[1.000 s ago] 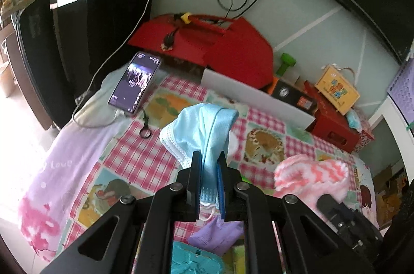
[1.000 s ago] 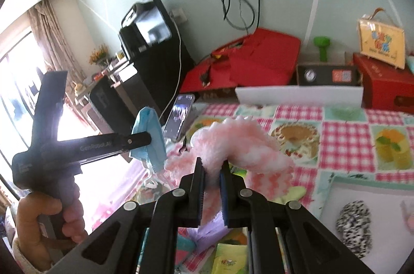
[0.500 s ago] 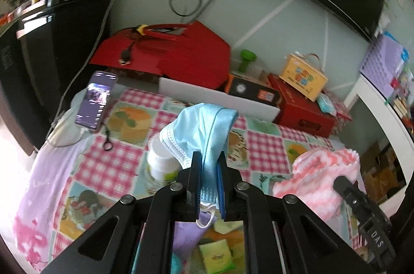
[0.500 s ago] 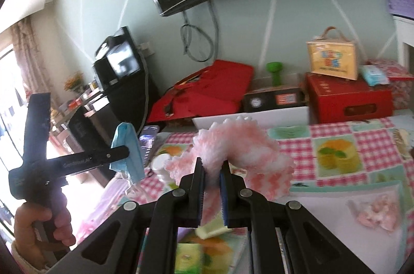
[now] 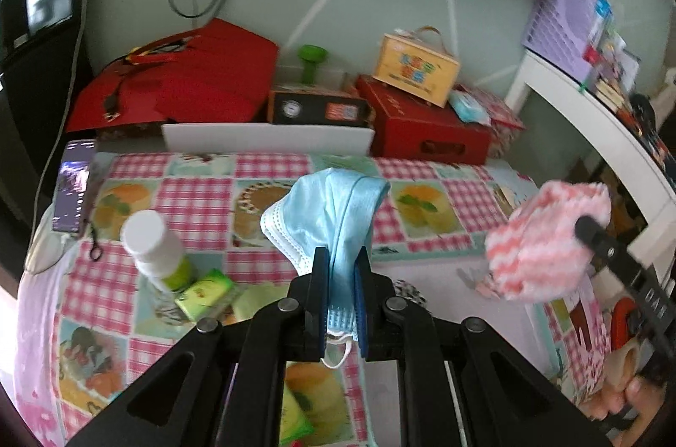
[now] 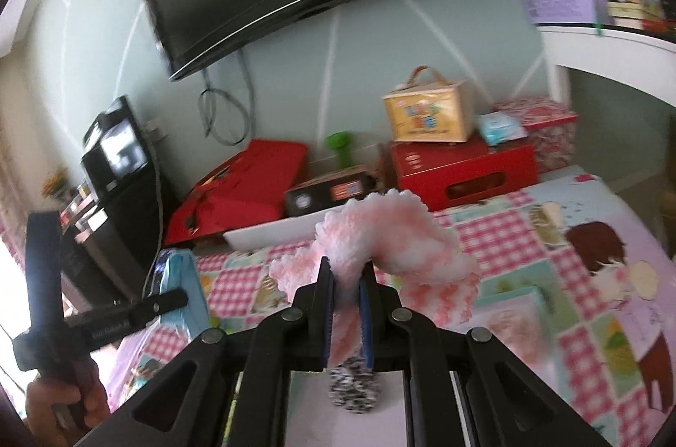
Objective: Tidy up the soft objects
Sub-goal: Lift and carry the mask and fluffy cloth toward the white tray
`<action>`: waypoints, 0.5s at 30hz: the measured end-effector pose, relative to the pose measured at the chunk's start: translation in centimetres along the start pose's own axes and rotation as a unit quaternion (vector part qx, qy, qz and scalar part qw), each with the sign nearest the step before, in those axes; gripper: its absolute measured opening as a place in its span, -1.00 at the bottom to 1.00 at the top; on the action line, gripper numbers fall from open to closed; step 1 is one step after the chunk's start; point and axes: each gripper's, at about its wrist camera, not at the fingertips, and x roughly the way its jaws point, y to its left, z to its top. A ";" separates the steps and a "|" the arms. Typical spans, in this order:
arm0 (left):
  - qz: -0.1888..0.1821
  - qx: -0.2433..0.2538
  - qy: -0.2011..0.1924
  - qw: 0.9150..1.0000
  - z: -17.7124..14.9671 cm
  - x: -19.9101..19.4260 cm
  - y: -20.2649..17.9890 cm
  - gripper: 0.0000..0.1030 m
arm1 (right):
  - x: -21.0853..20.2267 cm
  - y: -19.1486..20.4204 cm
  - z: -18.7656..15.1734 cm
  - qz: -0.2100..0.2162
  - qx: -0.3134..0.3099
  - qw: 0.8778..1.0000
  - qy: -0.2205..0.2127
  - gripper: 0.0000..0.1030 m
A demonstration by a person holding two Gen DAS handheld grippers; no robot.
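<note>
1. Your left tongs (image 5: 340, 269) cover the middle of the mask (image 5: 333, 202); its lower edge and ear loop run down behind the fingers.
2. Your right tongs (image 6: 346, 278) hide the pinched part of the pink cloth (image 6: 380, 235), and the cloth itself is smeared by blur.
3. The speckled item (image 6: 352, 388) beneath them is partly covered; you cannot tell what it is.
4. The green packet (image 5: 295, 421) is cut off behind the left tongs' frame.
5. The phone (image 5: 74, 185) screen is too blurred to read.

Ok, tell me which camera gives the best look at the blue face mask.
Left wrist: the blue face mask fills the centre, pinched in the left gripper. Right wrist catches only its edge at far left.
</note>
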 end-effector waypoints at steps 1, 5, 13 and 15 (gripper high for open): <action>-0.005 0.009 0.004 1.000 -0.1 0.3 -0.8 -0.80 | -0.4 -0.6 0.2 -0.007 0.005 1.000 -0.002 -0.78; -0.020 0.033 0.018 0.999 -0.6 1.2 -3.1 -0.80 | -1.5 -2.7 0.7 -0.041 0.018 0.999 -0.002 -0.78; -0.047 0.083 0.058 0.994 -2.6 3.5 -8.0 -0.79 | -2.8 -5.6 0.3 -0.075 0.041 0.996 0.014 -0.77; -0.045 0.090 0.069 0.993 -3.3 4.0 -8.8 -0.79 | -3.0 -6.2 0.0 -0.080 0.046 0.996 0.019 -0.77</action>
